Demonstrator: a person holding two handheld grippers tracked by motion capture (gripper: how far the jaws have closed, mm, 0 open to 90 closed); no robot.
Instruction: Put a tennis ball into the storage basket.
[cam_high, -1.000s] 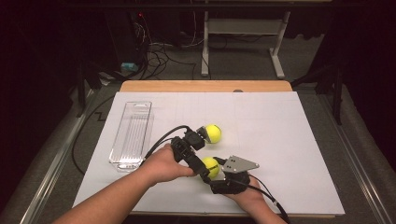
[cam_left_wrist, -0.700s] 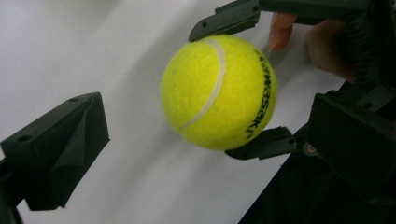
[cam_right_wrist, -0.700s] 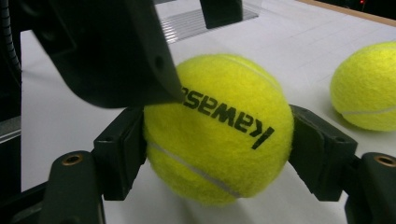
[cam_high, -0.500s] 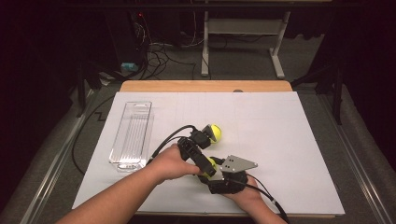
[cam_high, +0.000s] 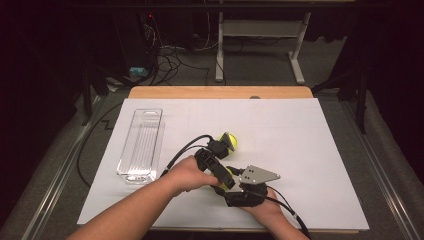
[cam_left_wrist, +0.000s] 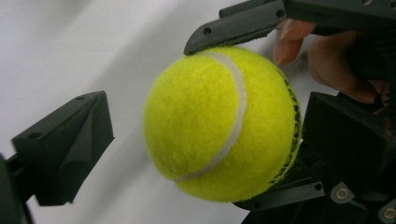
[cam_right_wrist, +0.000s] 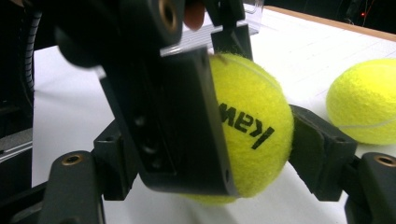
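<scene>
Right tool (cam_high: 226, 184) clenches a tennis ball (cam_left_wrist: 219, 123); left tool (cam_left_wrist: 196, 126), closing, seemingly untouching, crowds it; second ball (cam_right_wrist: 362, 100) near.

A white-covered wooden table (cam_high: 150, 93) stands on grey floor (cam_high: 260, 60); behind, seemingly a white-legged stand (cam_high: 299, 60) in darkness.

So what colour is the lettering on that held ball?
Black, on the yellow ball; clearest in the right gripper view.

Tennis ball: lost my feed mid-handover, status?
Right gripper shut on tennis ball. Left gripper jaws have just been closing around it, one not touching. Second ball lies apart.
</scene>
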